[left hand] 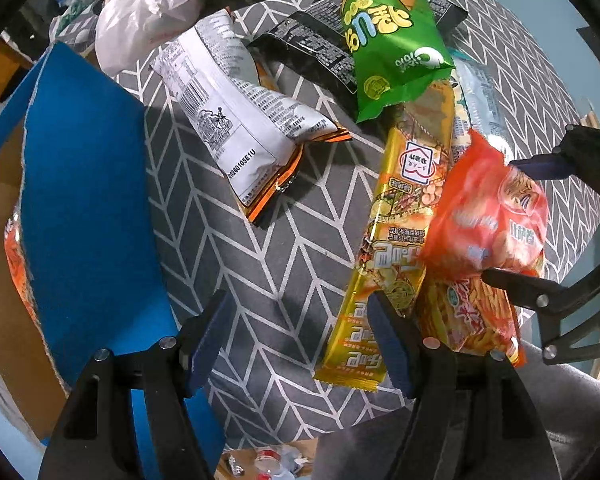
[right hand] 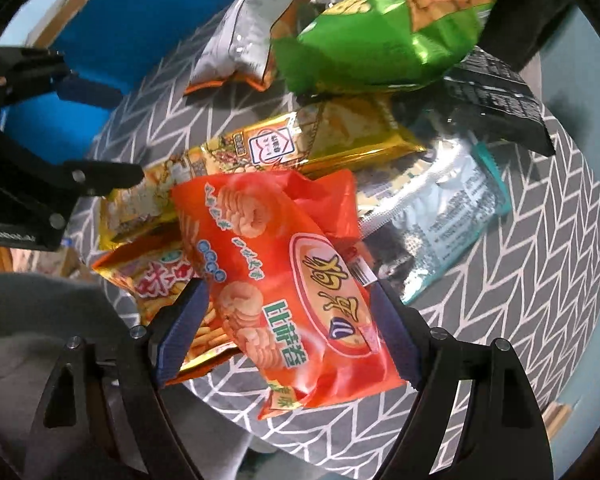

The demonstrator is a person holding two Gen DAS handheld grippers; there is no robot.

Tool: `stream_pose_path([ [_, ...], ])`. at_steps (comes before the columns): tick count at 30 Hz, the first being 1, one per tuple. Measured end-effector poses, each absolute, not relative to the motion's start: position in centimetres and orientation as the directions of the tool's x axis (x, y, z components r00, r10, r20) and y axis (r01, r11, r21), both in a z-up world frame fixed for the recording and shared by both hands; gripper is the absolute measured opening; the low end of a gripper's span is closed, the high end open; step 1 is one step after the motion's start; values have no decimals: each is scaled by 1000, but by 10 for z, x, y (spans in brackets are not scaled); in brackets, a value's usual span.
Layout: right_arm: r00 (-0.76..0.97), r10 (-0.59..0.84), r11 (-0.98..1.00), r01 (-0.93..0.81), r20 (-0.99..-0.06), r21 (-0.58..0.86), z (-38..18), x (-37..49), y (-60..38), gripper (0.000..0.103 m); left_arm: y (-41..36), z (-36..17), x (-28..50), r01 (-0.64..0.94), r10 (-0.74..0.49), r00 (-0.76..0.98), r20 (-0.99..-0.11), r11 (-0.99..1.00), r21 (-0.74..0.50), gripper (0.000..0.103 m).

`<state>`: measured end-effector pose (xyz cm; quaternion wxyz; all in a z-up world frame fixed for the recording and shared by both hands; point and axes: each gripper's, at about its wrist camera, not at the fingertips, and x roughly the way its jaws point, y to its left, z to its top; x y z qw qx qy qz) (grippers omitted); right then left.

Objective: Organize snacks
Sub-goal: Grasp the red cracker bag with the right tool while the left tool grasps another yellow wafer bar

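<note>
Your R tongs point(right hand: 288, 328) are released: red biscuit bag point(right hand: 296, 292) sits between the pads, lying on the other snacks, no squeeze visible. Your L tongs point(left hand: 300, 344) are also released, over bare table point(left hand: 260, 264), w/ the yellow snack pack point(left hand: 396, 220) touching the pad nearer the R tongs.

Orange biscuit bag point(right hand: 296, 280); green snack bag point(left hand: 392, 40); grey-white chevron cloth point(left hand: 260, 240).
</note>
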<state>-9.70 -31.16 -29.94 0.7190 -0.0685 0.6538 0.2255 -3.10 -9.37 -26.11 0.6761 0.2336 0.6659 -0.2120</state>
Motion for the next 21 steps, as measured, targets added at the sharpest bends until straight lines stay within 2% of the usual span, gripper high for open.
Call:
stream_pose_path([
  [4, 22, 173, 883, -446, -985, 145, -315, -101, -302, 82, -91, -271, -32, 605, 32, 13, -999, 795, 33, 71],
  [5, 41, 173, 883, -449, -984, 136, -314, -101, -302, 80, -92, -272, -32, 609, 34, 13, -999, 793, 35, 71],
  [6, 51, 173, 889, -439, -984, 134, -314, -101, -303, 73, -93, -273, -33, 615, 33, 13, -999, 788, 34, 71],
  [9, 66, 207, 923, -343, -976, 173, -312, -101, -310, 63, -98, -275, -33, 624, 30, 14, -999, 781, 32, 71],
  [12, 92, 262, 945, -227, -961, 236, -307, -103, -337, 57, -117, -285, -27, 627, 27, 10, -1000, 778, 27, 72],
  [21, 177, 299, 947, 62, -938, 314, -291, -132, -399, 55, -157, -292, -12, 661, 5, 25, -1000, 750, 20, 74],
])
